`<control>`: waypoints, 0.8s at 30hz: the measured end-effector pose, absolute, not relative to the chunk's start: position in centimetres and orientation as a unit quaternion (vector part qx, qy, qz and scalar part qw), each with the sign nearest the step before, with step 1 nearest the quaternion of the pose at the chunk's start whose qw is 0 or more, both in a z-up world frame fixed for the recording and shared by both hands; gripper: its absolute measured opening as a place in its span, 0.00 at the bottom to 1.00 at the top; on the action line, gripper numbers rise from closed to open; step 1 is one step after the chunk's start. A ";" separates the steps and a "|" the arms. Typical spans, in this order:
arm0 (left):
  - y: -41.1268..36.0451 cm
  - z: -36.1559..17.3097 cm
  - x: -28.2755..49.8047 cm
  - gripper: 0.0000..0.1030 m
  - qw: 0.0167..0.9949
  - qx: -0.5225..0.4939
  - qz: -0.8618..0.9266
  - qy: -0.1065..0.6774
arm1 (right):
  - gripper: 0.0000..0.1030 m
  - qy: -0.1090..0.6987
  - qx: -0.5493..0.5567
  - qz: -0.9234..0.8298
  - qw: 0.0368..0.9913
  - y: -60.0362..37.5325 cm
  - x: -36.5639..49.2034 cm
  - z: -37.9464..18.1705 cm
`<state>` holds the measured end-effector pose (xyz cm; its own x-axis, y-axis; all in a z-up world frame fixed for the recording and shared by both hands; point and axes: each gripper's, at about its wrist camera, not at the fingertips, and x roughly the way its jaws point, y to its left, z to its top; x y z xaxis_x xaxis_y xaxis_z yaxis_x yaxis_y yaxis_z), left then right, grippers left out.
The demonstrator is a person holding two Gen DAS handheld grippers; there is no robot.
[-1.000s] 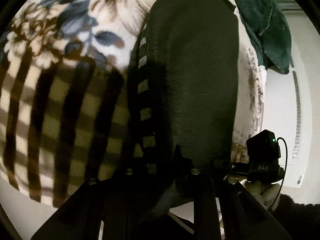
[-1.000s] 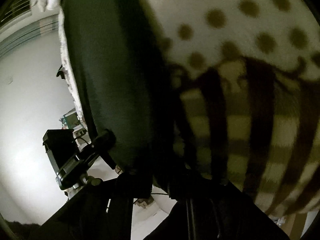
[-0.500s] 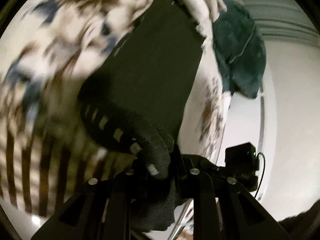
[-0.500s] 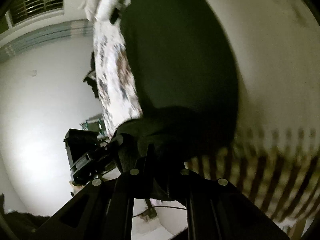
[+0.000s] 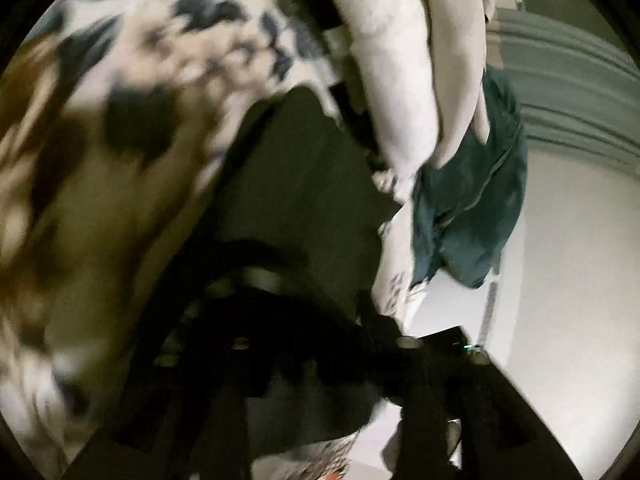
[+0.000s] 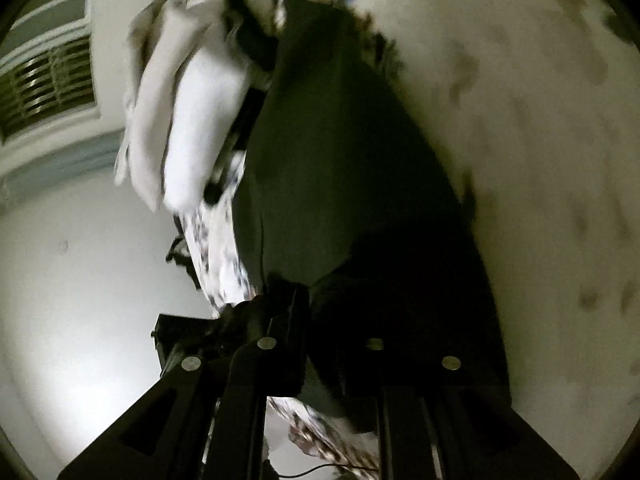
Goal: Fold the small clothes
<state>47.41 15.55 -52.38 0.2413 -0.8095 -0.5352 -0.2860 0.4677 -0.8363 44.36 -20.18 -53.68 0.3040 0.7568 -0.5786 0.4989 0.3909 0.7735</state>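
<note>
A dark, nearly black small garment (image 5: 304,184) lies stretched on a floral bedspread (image 5: 168,40); it also shows in the right wrist view (image 6: 340,168). My left gripper (image 5: 320,344) is shut on the garment's near edge, which is bunched over the fingers. My right gripper (image 6: 324,320) is shut on the other near corner of the same garment, lifting it. Both views are motion-blurred, and the fingertips are hidden by dark cloth.
White folded cloth (image 5: 404,72) lies at the far end of the garment, also in the right wrist view (image 6: 188,128). A teal garment (image 5: 472,200) hangs off the bed edge. A white wall (image 6: 80,280) and a vent (image 6: 44,84) lie beyond.
Both grippers have lifted the garment's near edge and carried it forward toward the far end. The striped blanket part has dropped out of view, and the white cloth has come closer.
</note>
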 end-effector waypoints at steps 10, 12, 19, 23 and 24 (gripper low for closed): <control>15.9 -51.6 54.9 0.61 0.663 -0.457 -0.207 0.555 | 0.36 0.503 0.598 0.077 0.620 -23.7 49.4 -53.1; 16.3 -50.9 55.0 0.62 0.684 -0.421 -0.205 0.559 | 0.47 0.514 0.555 0.073 0.650 -24.0 49.6 -51.9; 14.1 -50.5 53.0 0.62 0.738 -0.249 -0.209 0.592 | 0.52 0.585 0.355 0.094 0.724 -22.2 48.0 -50.2; 11.6 -50.8 52.2 0.29 0.764 -0.168 -0.212 0.586 | 0.35 0.607 0.275 0.083 0.741 -19.9 48.5 -50.9; 11.3 -50.7 52.2 0.14 0.770 -0.149 -0.205 0.586 | 0.21 0.609 0.267 0.074 0.743 -19.8 48.6 -50.9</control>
<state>52.22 11.31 -50.73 0.2298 -0.4904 -0.8407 0.1417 0.8714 -0.4696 48.57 -19.79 -50.93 0.2463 0.4366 -0.8653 0.2153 0.8458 0.4881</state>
